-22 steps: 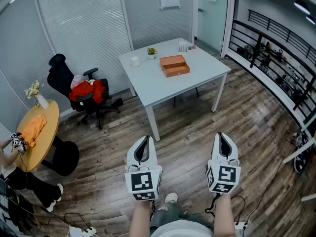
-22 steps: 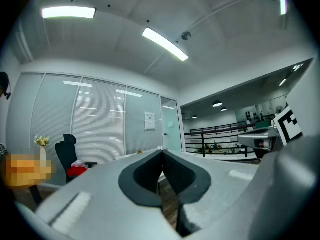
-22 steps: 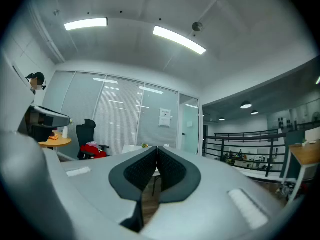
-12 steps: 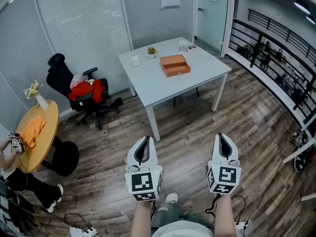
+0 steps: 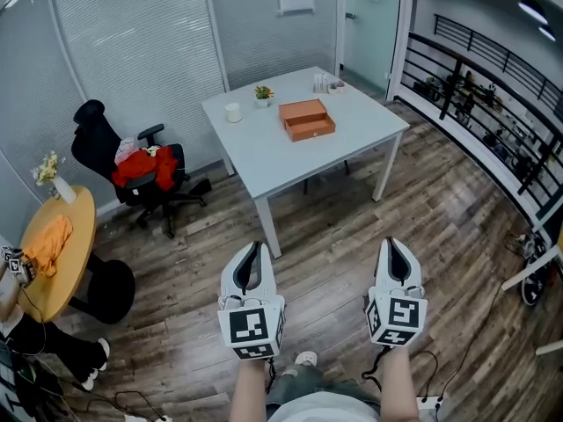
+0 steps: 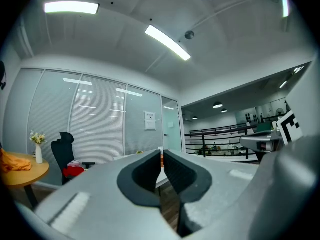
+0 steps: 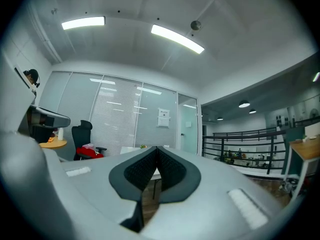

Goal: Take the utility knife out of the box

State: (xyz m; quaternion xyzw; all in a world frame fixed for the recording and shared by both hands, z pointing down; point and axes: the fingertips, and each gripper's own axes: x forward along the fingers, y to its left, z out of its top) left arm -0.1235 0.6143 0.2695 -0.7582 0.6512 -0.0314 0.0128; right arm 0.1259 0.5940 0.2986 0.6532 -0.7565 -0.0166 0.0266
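An orange-brown box [image 5: 307, 119] lies on the white table [image 5: 264, 156] far ahead of me in the head view; its inside is too small to make out, and no utility knife shows. My left gripper [image 5: 252, 251] and right gripper [image 5: 392, 247] hang low over the wooden floor, well short of the table. Both stand shut with nothing between the jaws. In the left gripper view the left gripper [image 6: 162, 155] points level at the distant table, and the right gripper [image 7: 156, 150] does the same in the right gripper view.
A white cup [image 5: 233, 112], a small potted plant [image 5: 263, 93] and small bottles [image 5: 322, 83] stand on the table. A black office chair [image 5: 132, 161] with red cloth sits left. A round yellow table [image 5: 53, 253] carries a vase. A black railing [image 5: 475, 104] runs along the right.
The view has shifted slightly: the table and chair sit a little further left and lower in the picture. Both grippers keep their places, still shut.
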